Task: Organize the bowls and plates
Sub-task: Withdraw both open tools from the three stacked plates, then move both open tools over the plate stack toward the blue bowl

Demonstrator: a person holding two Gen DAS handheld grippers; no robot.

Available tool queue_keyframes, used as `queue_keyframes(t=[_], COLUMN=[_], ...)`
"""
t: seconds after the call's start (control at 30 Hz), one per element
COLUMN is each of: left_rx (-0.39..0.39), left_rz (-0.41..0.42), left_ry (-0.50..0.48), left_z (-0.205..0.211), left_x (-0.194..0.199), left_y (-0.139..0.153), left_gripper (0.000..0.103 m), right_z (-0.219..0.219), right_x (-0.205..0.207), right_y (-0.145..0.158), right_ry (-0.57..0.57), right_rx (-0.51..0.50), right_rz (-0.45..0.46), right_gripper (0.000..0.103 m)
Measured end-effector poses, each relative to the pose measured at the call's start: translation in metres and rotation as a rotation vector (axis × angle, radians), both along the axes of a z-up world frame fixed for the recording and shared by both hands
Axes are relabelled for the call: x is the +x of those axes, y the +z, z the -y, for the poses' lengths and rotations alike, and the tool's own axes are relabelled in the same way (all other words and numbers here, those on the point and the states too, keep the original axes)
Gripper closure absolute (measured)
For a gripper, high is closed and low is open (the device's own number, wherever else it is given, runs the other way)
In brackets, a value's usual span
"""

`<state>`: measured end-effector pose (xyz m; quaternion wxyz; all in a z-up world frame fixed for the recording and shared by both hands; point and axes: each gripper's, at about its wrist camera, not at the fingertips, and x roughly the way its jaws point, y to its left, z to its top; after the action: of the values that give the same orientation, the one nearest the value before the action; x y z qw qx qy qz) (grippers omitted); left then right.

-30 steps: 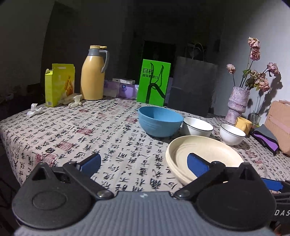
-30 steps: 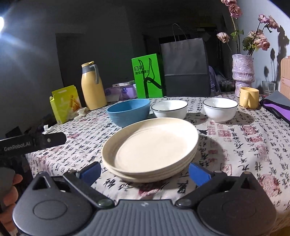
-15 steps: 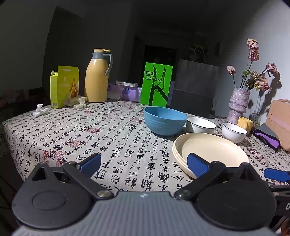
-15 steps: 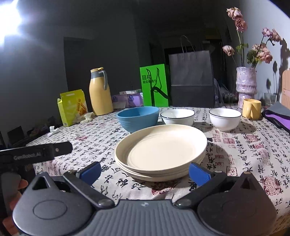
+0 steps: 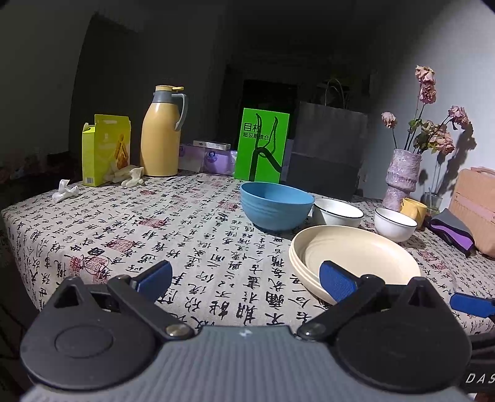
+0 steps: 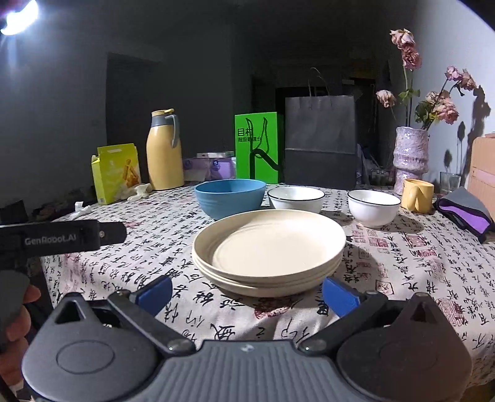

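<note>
While both tongs [image 5: 246,273] [image 6: 247,292], jaws apart and empty, have backed off the plates [image 6: 268,247], bowls behind them remain unstacked.

The room is dimly lit. Glare is thrown by a bright lamp [image 6: 17,14] at upper left. Edges are bent by fisheye distortion.

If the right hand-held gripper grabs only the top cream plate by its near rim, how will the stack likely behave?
The cream plates sit nested, apparently three rims, so the top one should lift free, though it may drag the next briefly. They look matte and thin, probably light and not slippery. Held by one rim it will likely droop away from the right hand-held gripper, whose jaws stand open.
</note>
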<state>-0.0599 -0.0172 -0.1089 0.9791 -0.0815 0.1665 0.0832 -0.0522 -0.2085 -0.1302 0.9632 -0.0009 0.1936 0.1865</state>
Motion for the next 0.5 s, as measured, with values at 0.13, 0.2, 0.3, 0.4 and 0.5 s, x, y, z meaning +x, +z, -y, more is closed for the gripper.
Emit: queue_keyframes(t=[0.13,0.2,0.3,0.4,0.5], left_rx=[-0.001,0.0,0.003,0.004,0.004], left_rz=[0.001,0.001,0.002,0.003,-0.004], left_ry=[0.0,0.001,0.0,-0.001,0.002], left_z=[0.0003,0.0,0.0,0.0003,-0.0001], left_x=[-0.0003,-0.0004,-0.0009,-0.0012,0.0], left_y=[-0.0002,-0.0006,-0.0012,-0.0016,-0.0022], left_gripper=[0.0,0.0,0.0,0.0,0.0], right_z=[0.003,0.0022,0.0009,0.0018,0.002], right_x=[0.0019,0.0004,-0.0012,-0.0005,0.0021], right_y=[-0.002,-0.0022,-0.0017,-0.0022,-0.0021], right_ry=[0.012,0.006,0.015,0.041,0.046], right_rx=[0.026,0.015,0.013,0.035,0.039], right_rz=[-0.025,-0.019,-0.013,-0.021,-0.022], right_gripper=[0.0,0.0,0.0,0.0,0.0])
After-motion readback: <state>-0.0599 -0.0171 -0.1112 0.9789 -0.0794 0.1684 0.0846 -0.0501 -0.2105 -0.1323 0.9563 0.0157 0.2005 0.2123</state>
